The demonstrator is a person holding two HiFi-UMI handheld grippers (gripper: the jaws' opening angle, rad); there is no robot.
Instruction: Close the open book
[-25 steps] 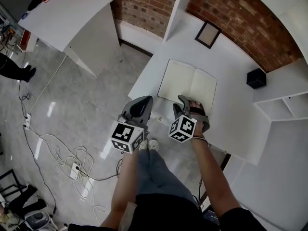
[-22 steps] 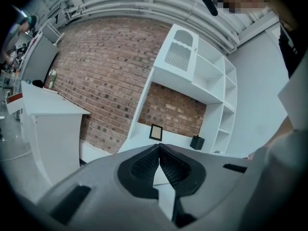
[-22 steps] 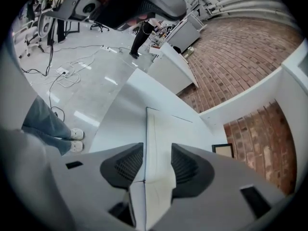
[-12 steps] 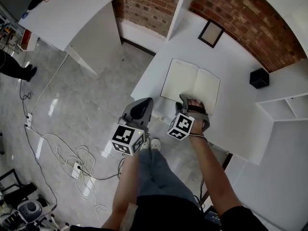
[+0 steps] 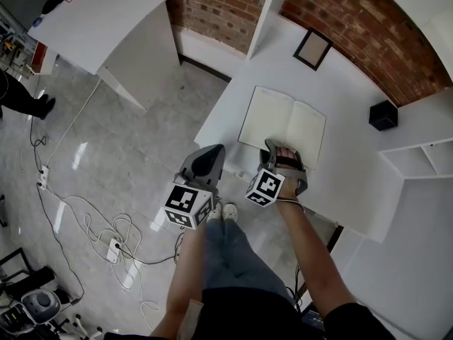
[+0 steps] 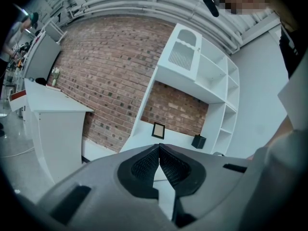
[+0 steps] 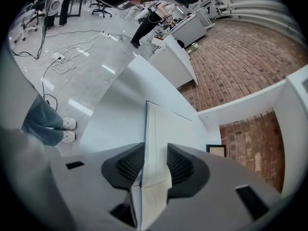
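Observation:
The open book lies flat on the white table, pale pages up, its near edge by the table's front edge. My right gripper points down at that near edge on the right-hand half. In the right gripper view its jaws straddle the book, the dark cover by one pad and the pages by the other. The right gripper is closing and I see no firm squeeze. My left gripper hangs left of the table over the floor. Its pads meet with nothing between them.
A small picture frame leans at the table's back by the brick wall, and a black cube sits to the right. White shelves adjoin the table on the right. A white desk and floor cables are to the left.
The right gripper has rolled slightly at the book's near edge. The book and the left gripper have stayed where they were.

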